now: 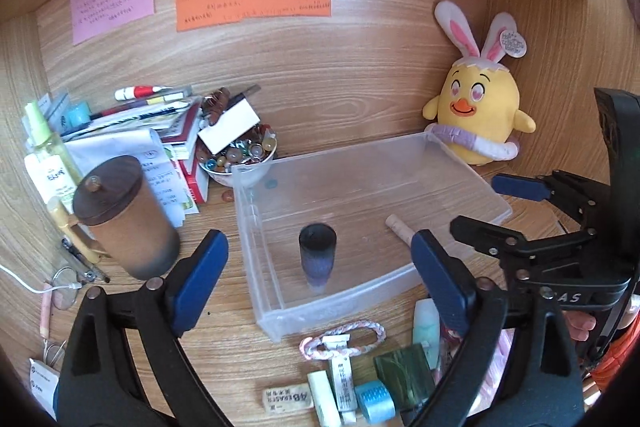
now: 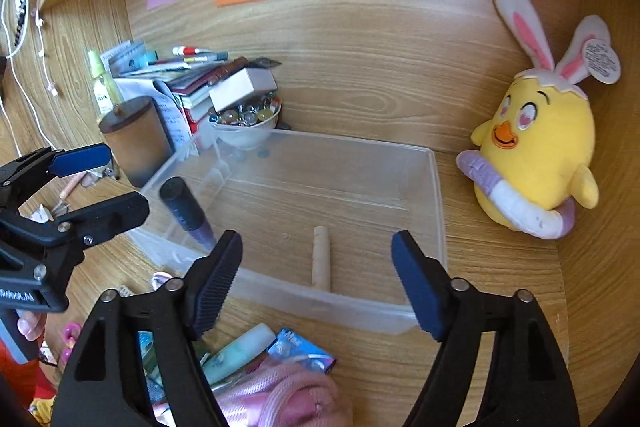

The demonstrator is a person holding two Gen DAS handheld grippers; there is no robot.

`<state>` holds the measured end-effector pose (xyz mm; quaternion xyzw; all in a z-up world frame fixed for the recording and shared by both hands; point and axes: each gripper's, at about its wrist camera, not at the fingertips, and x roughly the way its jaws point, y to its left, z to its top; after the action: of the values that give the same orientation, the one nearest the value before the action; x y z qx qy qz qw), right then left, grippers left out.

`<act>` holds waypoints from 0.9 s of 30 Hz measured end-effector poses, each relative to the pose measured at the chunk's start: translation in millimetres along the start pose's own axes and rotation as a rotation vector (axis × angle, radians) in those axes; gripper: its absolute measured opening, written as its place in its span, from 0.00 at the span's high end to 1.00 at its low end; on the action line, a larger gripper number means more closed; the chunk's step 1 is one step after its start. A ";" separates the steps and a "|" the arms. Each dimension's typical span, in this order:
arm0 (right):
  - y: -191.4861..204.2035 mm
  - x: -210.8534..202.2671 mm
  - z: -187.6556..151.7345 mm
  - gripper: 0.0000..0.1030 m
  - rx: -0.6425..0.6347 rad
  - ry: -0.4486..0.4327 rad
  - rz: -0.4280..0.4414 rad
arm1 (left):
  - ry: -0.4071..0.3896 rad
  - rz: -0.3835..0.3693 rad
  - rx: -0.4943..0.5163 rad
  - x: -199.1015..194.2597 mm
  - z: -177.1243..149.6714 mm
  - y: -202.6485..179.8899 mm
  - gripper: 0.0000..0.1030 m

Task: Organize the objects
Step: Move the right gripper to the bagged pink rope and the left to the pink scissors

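Note:
A clear plastic bin (image 1: 320,311) (image 2: 320,301) sits on the wooden desk. Inside it a dark purple cylinder (image 1: 318,259) (image 2: 186,211) stands upright near the left wall. A beige stick (image 1: 400,229) (image 2: 322,259) lies flat on the bin's floor. My left gripper (image 1: 318,247) (image 2: 108,183) hangs open over the bin's near edge, with the cylinder ahead of its fingers and untouched. At the bin's right part my right gripper (image 2: 316,243) (image 1: 500,207) is open too, holding nothing, and the stick lies ahead between its fingers.
A brown lidded mug (image 1: 128,219), a bowl of marbles (image 1: 240,155) and a heap of books and pens (image 1: 160,123) crowd the left. A yellow plush chick (image 1: 476,115) stands at the back right. Small items, among them a braided bracelet (image 1: 344,337), lie at the front.

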<state>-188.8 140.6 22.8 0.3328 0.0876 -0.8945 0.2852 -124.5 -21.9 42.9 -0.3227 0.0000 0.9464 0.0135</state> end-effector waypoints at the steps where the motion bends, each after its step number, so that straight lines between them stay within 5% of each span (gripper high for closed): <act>1: 0.3 -6.7 -2.8 0.21 0.007 -0.009 0.004 | -0.008 0.003 0.000 -5.8 -2.2 0.8 0.06; 8: 4.0 -33.6 -28.2 0.15 0.060 -0.022 0.040 | -0.001 0.000 0.000 -28.9 -26.8 3.1 0.03; 19: 10.4 -22.2 -84.4 0.15 0.176 0.098 0.104 | 0.141 0.011 0.009 -27.7 -86.4 4.0 0.03; 27: 13.6 -19.0 -101.6 0.15 0.157 0.119 0.033 | 0.234 0.034 0.070 -30.8 -127.4 8.7 0.03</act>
<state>-114.0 173.2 -42.0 0.4079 0.0285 -0.8726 0.2673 -22.5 -32.5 -39.3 -0.4302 0.0402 0.9018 0.0088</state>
